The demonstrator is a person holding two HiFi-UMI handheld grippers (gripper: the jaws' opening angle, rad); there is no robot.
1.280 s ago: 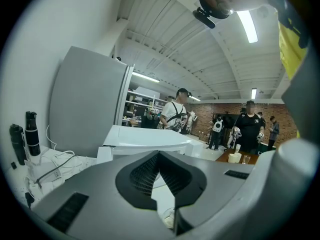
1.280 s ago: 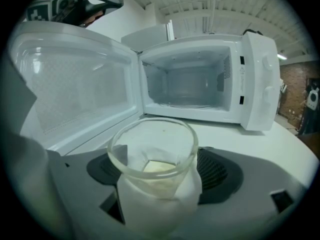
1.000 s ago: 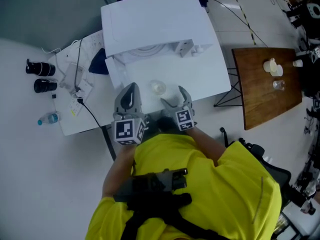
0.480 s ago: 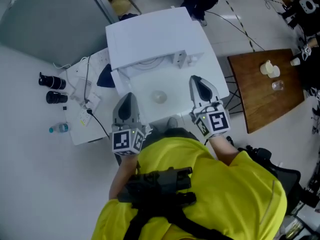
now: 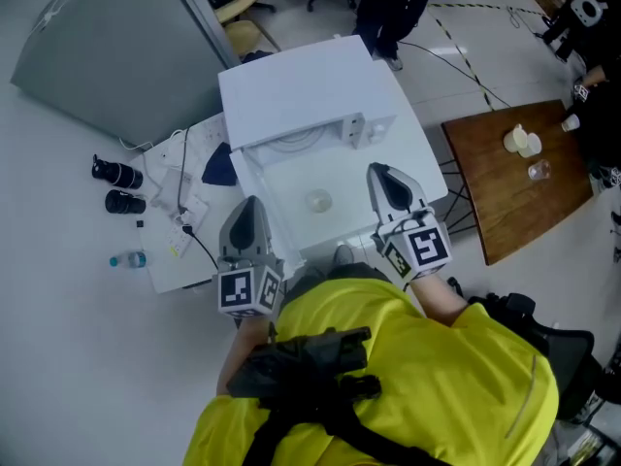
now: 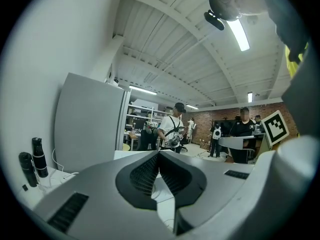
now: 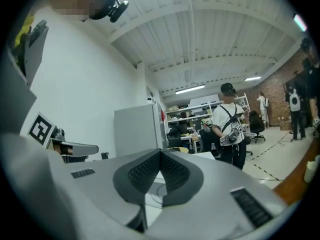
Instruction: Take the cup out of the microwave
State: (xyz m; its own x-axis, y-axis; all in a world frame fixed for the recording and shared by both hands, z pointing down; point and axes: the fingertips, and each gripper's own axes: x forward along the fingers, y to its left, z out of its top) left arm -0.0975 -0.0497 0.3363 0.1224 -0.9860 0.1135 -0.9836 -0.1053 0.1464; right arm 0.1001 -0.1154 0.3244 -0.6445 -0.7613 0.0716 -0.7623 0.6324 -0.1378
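A small clear cup point(image 5: 318, 200) stands on the white surface point(image 5: 291, 187) just in front of the white microwave point(image 5: 301, 81), whose front is open and shows the round turntable point(image 5: 294, 143). My left gripper point(image 5: 247, 205) hangs to the left of the cup and my right gripper point(image 5: 380, 173) to its right, both apart from it. In the left gripper view the left gripper point(image 6: 159, 155) is shut with nothing between the pads. The right gripper point(image 7: 160, 154) is likewise shut and empty in its own view.
Two black cylinders point(image 5: 116, 175) and a water bottle point(image 5: 128, 259) lie on the table's left part, with cables and papers. A brown wooden table point(image 5: 514, 173) with small cups stands at the right. A grey panel point(image 5: 116, 56) leans behind. People stand in the background.
My right gripper has left its place close by the cup and moved out to the right. The left gripper has stayed at the left. The view has shifted a little.
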